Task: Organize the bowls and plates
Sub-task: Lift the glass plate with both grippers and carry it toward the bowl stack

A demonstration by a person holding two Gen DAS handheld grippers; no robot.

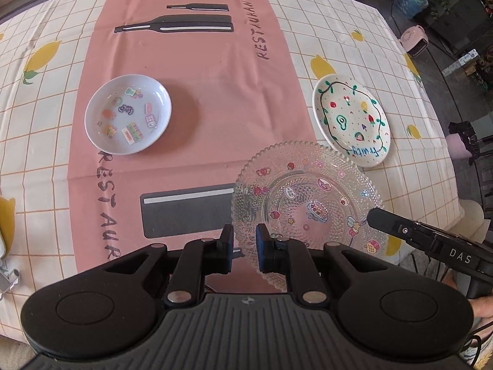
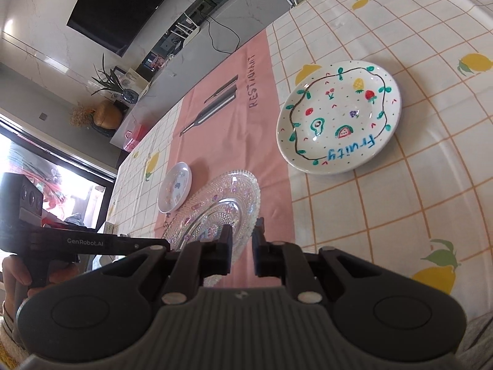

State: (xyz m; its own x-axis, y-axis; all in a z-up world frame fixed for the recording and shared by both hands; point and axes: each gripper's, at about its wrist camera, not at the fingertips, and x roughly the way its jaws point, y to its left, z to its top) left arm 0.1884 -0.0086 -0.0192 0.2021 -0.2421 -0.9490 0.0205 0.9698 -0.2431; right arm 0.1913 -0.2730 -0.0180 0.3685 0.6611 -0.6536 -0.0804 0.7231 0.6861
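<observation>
A clear beaded glass plate point(image 1: 308, 197) with small stickers is tilted above the pink runner. My left gripper point(image 1: 245, 248) is shut on its near-left rim. My right gripper point(image 2: 243, 246) is shut on its right rim point(image 2: 246, 215); its finger also shows in the left wrist view point(image 1: 382, 217). A small white dish point(image 1: 128, 114) with stickers lies on the runner to the left, also in the right wrist view point(image 2: 174, 186). A white "Fruity" plate point(image 1: 351, 120) with painted fruit lies on the checked cloth to the right, also in the right wrist view point(image 2: 339, 117).
The table carries a lemon-print checked cloth point(image 1: 46, 92) and a pink "Restaurant" runner point(image 1: 191, 61). The table's right edge point(image 1: 437, 101) drops to a floor with a water bottle and clutter. A counter with a television stands beyond the far edge point(image 2: 185, 71).
</observation>
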